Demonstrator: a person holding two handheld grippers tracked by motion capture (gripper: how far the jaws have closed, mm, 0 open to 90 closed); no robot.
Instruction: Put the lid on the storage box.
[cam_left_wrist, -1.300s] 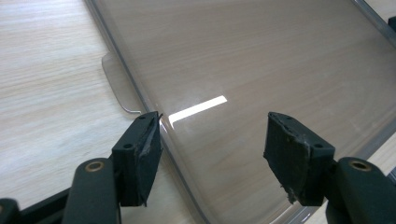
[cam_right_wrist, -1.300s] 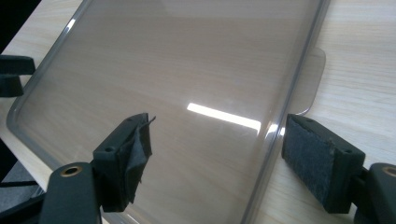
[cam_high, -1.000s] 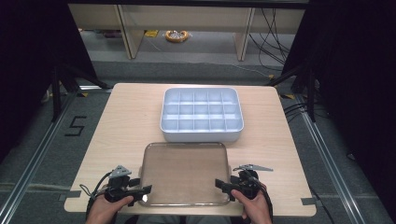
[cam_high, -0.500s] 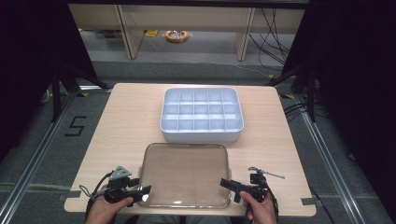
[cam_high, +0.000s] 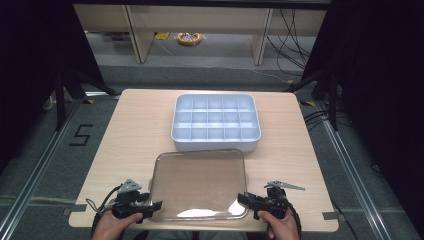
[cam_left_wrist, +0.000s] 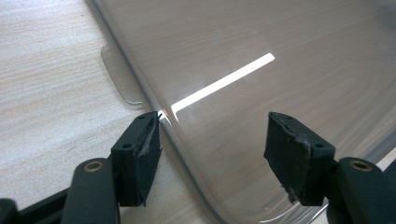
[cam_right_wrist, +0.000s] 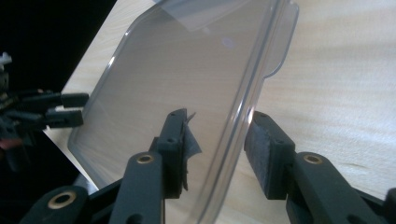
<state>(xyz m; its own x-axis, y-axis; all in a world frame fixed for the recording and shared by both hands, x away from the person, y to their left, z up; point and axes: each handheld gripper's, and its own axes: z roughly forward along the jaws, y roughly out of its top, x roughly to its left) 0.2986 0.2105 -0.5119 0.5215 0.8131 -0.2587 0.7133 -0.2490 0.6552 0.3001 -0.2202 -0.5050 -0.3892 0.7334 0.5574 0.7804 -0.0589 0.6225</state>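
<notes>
- Clear plastic lid (cam_high: 199, 184) flat on the near half of the wooden table (cam_high: 135, 130), its far edge just short of the compartment tray.
- Small tab (cam_left_wrist: 119, 74) projecting from the lid's side edge, seen close in the left gripper view; a second tab (cam_right_wrist: 286, 39) on the opposite edge in the right gripper view.
- Bright strip of light reflected across the lid's surface in the left gripper view.
- Left gripper (cam_high: 150, 206) at the lid's near left corner, jaws spread wide; in its own view (cam_left_wrist: 212, 140), one jaw over bare table beside the rim, the other over the lid, nothing clamped.
- Right gripper (cam_high: 245, 199) at the lid's near right corner, jaws apart and straddling the lid's raised edge in its own view (cam_right_wrist: 217, 137); touching the rim or not, cannot tell.
- Left hand (cam_high: 114, 226) and right hand (cam_high: 281, 227) at the table's near edge, each wrapped around its gripper.
- White compartment tray (cam_high: 216, 122) beyond the lid, toward the table's far side, compartments empty.
- Grey floor (cam_high: 210, 62) beyond the table.
</notes>
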